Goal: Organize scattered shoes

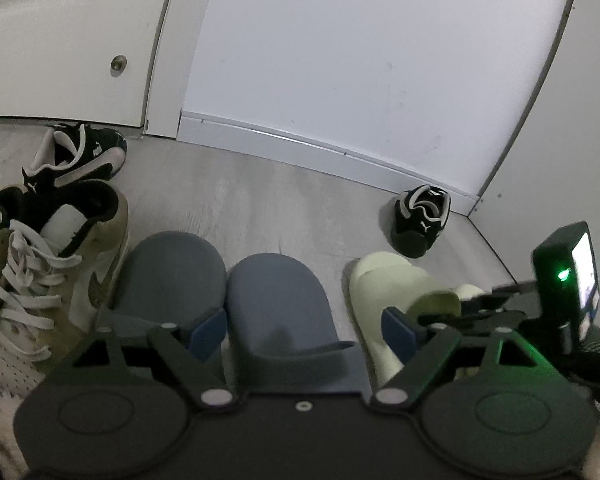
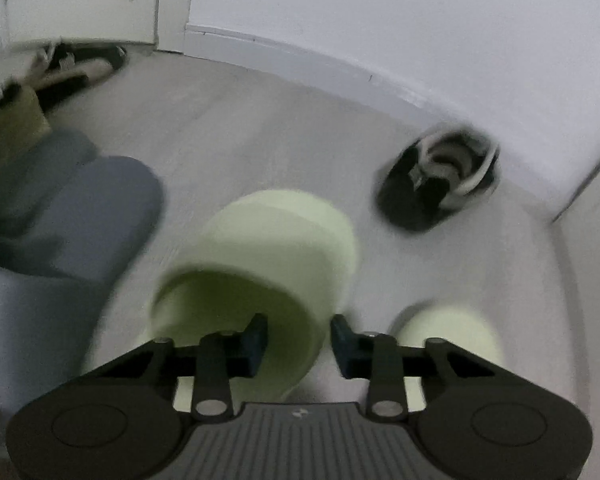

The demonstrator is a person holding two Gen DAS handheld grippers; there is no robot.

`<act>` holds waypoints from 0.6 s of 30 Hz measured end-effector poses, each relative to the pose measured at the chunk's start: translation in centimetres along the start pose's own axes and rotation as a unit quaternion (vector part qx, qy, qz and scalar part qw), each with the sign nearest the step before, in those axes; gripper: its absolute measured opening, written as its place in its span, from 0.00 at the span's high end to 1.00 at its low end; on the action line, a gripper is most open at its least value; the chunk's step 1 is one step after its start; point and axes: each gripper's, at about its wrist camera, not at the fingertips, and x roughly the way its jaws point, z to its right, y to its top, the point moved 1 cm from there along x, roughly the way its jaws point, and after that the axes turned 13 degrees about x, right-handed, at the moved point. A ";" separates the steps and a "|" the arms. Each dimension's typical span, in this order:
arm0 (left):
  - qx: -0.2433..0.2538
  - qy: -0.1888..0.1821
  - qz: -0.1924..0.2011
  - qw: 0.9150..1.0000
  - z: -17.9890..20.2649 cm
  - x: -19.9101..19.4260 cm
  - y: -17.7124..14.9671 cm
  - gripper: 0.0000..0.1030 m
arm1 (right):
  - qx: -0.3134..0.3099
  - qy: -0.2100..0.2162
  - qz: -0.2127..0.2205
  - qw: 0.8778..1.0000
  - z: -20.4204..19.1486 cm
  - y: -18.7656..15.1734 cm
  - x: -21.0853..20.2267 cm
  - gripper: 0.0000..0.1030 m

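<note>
A: Floor (image 1: 292, 200) and white wall (image 1: 360, 52) first, skirting board runs along the wall. Landmark = the pale green slide (image 2: 260, 252). What's unclear?

B: Right wrist view is motion-blurred all over. A second pale green slide (image 2: 452, 336) just right of the landmark is half hidden behind the right gripper (image 2: 299, 344). Can't tell if the two touch.

A: Claw states?

B: Right gripper fingers sit either side of the landmark's strap wall, small gap showing, so contact unclear. Left gripper (image 1: 304, 328) is spread wide above a blue-grey slide (image 1: 276, 304), gripping nothing.

A: Surroundings?

B: Left of the landmark: two blue-grey slides side by side, second one (image 1: 172, 272), then a tan-and-white sneaker (image 1: 56, 280), cut off at the frame edge. A black sneaker (image 1: 76, 156) lies beyond that by the cabinet door (image 1: 72, 40). Beyond-right of the landmark, another black sneaker (image 1: 420, 220) near the wall corner.

A: View differences?

B: Only the left view shows the right gripper's camera unit with its green light (image 1: 564, 276).
</note>
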 end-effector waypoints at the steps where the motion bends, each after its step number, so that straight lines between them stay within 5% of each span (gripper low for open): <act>1: -0.001 0.000 0.000 1.000 0.0 0.0 0.0 0.17 | 0.006 -0.005 0.000 1.000 0.1 0.1 0.1 0.64; 5: -0.004 -0.001 -0.002 1.000 -0.1 0.1 -0.1 0.17 | 0.096 0.055 -0.020 0.994 1.7 -0.6 -2.7 0.39; 7: -0.005 -0.001 -0.001 1.000 -0.1 0.0 -0.1 0.17 | 0.121 0.072 -0.035 0.989 2.2 -1.4 -4.0 0.39; 11: 0.001 -0.004 -0.003 1.000 0.2 0.1 -0.1 0.17 | 0.205 0.166 -0.101 0.959 4.3 -2.3 -5.2 0.58; 13: 0.005 -0.005 -0.005 1.000 0.4 0.3 -0.1 0.17 | 0.222 0.203 -0.141 0.943 4.3 -2.8 -4.9 0.59; 18: 0.013 -0.004 -0.007 1.000 0.7 0.3 -0.2 0.17 | 0.135 0.195 -0.185 0.954 0.6 -2.8 -3.8 0.59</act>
